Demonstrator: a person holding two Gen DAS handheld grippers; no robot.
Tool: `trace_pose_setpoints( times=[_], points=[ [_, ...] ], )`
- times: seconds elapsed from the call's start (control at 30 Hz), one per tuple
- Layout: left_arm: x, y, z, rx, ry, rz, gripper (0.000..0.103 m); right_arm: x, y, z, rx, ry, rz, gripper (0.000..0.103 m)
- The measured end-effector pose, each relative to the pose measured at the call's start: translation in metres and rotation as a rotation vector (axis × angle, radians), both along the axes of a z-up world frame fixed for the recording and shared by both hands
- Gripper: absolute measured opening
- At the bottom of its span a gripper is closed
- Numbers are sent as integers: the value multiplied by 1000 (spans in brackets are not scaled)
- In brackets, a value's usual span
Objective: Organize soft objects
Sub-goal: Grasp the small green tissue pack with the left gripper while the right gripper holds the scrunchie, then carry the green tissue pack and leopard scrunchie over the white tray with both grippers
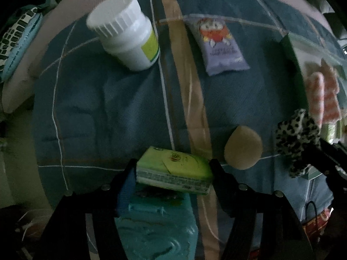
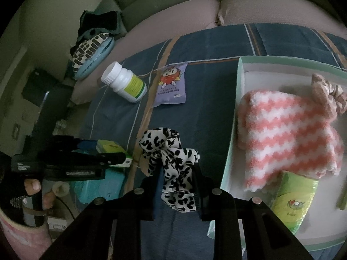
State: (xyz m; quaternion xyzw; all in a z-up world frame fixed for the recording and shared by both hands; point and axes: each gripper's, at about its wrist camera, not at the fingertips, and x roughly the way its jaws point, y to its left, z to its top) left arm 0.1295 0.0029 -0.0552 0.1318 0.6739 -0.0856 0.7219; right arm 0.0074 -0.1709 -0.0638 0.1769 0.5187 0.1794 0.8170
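My left gripper [image 1: 172, 169] points down at the near edge of a blue plaid bedspread [image 1: 108, 108]. Its two fingers press on the ends of a green tissue pack [image 1: 173, 169]. In the right wrist view my right gripper [image 2: 177, 186] is shut on a black-and-white leopard-print scrunchie [image 2: 171, 158], held above the bedspread just left of a mint-rimmed white box [image 2: 238, 82]. That box holds a pink-and-white striped fluffy cloth [image 2: 286, 134], a pink scrunchie [image 2: 329, 93] and another green tissue pack [image 2: 297, 199]. A beige puff [image 1: 243, 147] lies to the right of the left gripper.
A white pill bottle [image 1: 128, 36] lies on its side and a purple cartoon packet [image 1: 219, 45] lies flat, both farther up the bedspread. A teal object [image 1: 156, 221] sits below the bed's edge under the left gripper. A person's fingers [image 2: 32, 184] hold the left gripper's handle.
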Motion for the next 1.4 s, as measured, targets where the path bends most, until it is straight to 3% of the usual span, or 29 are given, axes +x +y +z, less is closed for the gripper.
trace_pose_setpoints(
  times=[0.33, 0.63, 0.93, 1.4],
  points=[
    [-3, -8, 75, -77, -194, 14, 67, -3, -17, 15, 4, -57, -53, 27],
    [-15, -16, 123, -290, -348, 68, 67, -14, -53, 47, -7, -173, -153, 27],
    [-25, -56, 133, -403, -393, 68, 67, -25, -108, 59, -48, -204, -308, 27],
    [-16, -114, 116, -470, -384, 58, 67, -54, -196, 66, -105, -225, -589, 28]
  ],
)
